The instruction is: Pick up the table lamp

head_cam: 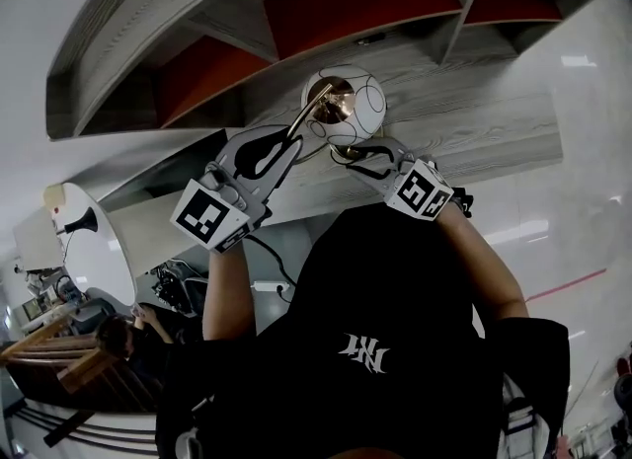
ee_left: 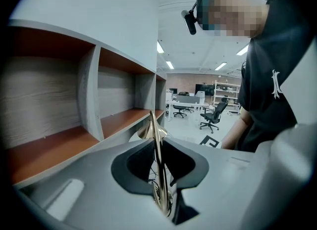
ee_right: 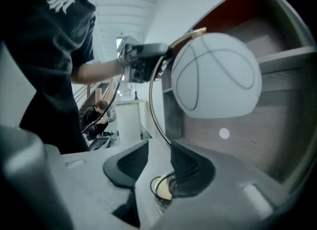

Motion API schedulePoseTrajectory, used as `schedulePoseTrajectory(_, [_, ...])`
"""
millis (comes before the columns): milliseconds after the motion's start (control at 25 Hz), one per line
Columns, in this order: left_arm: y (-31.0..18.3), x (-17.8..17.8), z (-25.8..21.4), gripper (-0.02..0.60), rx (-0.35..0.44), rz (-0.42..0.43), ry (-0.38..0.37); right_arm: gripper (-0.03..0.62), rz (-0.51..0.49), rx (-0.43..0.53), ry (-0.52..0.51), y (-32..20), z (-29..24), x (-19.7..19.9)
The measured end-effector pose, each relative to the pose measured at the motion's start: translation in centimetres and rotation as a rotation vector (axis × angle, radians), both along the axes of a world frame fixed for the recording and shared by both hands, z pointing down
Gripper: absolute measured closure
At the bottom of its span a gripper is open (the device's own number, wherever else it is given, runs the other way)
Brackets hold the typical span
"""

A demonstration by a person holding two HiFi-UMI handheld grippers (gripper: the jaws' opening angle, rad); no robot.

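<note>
The table lamp has a white globe (head_cam: pixel 346 102) with thin black lines, a curved brass arm and a round brass base. It stands on the grey wooden shelf top (head_cam: pixel 474 121). My left gripper (head_cam: pixel 293 139) is shut on the brass arm (ee_left: pixel 157 140), which runs upright between its pads. My right gripper (head_cam: pixel 355 158) sits low at the lamp's foot with its jaws apart. The round base (ee_right: pixel 162 189) lies between and below those jaws, and the thin arm rises just beside the right-hand pad. The globe (ee_right: pixel 215 75) hangs close above that gripper.
The shelf unit has open compartments with red-brown panels (head_cam: pixel 355 3) behind the lamp. A white rounded table (head_cam: pixel 94 240), wooden furniture (head_cam: pixel 59 348) and another person (head_cam: pixel 148 321) are at lower left. Desks and an office chair (ee_left: pixel 213 117) stand far off.
</note>
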State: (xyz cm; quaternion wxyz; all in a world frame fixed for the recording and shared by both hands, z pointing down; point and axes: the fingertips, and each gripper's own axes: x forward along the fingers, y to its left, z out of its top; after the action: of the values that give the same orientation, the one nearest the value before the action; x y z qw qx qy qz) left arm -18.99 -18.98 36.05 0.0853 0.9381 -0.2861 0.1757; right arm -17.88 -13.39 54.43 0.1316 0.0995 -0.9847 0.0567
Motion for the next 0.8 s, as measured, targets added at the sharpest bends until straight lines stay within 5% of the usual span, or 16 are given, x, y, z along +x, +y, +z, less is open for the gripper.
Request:
schedulePoseTrajectory(160, [0.0, 0.0, 0.0, 0.528, 0.001, 0.011, 0.012, 0.414, 0.019, 0.077, 0.12, -0.4, 2.9, -1.6])
schedulePoseTrajectory(360, [0.0, 0.0, -0.1, 0.529, 0.001, 0.02, 0.031, 0.396, 0.081, 0.173, 0.147, -1.9, 3.6, -3.0])
schedulePoseTrajectory(800, [0.0, 0.2, 0.0, 0.526, 0.027, 0.033, 0.04, 0.399, 0.053, 0.311, 0.216, -3.2, 4.8, -5.3])
